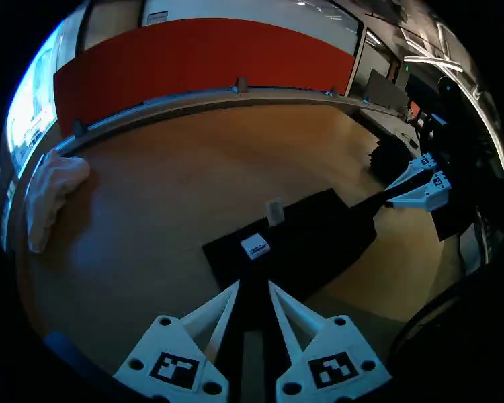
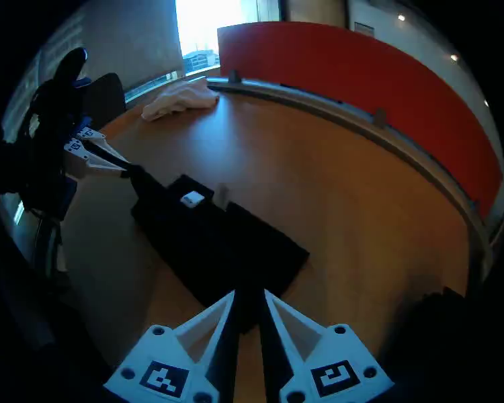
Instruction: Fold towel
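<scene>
The bench (image 1: 151, 201) is seen from close above in both views, each faced along the black towel (image 1: 306, 235) from opposite ends. The towel, the red partition (image 1: 205, 60) and a white cloth (image 1: 50, 195) are shared by both.

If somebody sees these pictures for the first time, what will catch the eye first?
First the black towel, lying dark across the middle of the wooden table, with a small white tag on it. The left claw pinches one end of it and the right claw pinches the other. Next come the red partition behind the table and a crumpled white cloth near the table's far edge.
</scene>
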A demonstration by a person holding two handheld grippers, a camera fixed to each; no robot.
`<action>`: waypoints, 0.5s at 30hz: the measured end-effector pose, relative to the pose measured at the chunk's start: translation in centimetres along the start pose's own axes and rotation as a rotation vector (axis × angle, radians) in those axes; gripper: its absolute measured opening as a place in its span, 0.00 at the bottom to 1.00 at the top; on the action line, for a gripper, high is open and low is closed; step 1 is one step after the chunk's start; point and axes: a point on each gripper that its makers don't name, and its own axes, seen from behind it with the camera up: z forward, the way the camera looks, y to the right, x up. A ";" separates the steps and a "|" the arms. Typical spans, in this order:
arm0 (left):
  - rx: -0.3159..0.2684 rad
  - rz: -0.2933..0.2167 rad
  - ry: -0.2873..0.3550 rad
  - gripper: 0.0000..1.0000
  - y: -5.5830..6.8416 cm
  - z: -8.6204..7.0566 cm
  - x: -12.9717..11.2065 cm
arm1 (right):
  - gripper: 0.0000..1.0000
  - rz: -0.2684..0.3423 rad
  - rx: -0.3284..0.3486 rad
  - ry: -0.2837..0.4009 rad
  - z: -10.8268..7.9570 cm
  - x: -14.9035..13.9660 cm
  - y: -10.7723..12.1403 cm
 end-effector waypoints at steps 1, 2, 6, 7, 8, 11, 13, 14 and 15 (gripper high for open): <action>-0.002 -0.004 0.000 0.14 0.0 0.1 0.0 | 0.16 0.000 0.000 -0.002 0.1 -0.1 0.0; -0.005 -0.008 -0.001 0.14 0.1 0.2 0.0 | 0.16 -0.001 -0.001 -0.005 0.2 -0.1 0.1; -0.010 -0.017 -0.003 0.14 0.1 0.8 -0.1 | 0.16 0.000 -0.005 -0.014 0.8 -0.3 0.4; -0.008 -0.016 -0.004 0.14 0.0 0.9 -0.1 | 0.16 0.001 -0.006 -0.014 0.9 -0.2 0.6; -0.005 -0.014 -0.005 0.14 -0.1 1.1 -0.1 | 0.16 0.003 -0.007 -0.015 1.1 -0.2 0.7; -0.001 -0.009 -0.007 0.14 -0.4 1.7 -0.1 | 0.16 0.011 -0.011 -0.016 1.7 0.0 1.1; 0.002 -0.008 -0.008 0.14 -0.6 2.2 -0.1 | 0.16 0.015 -0.016 -0.018 2.2 0.0 1.5; 0.004 -0.008 -0.009 0.14 -0.7 2.4 -0.1 | 0.16 0.018 -0.019 -0.019 2.4 0.0 1.7; 0.006 -0.008 -0.009 0.14 -0.7 2.7 0.0 | 0.17 0.020 -0.022 -0.020 2.6 0.1 1.9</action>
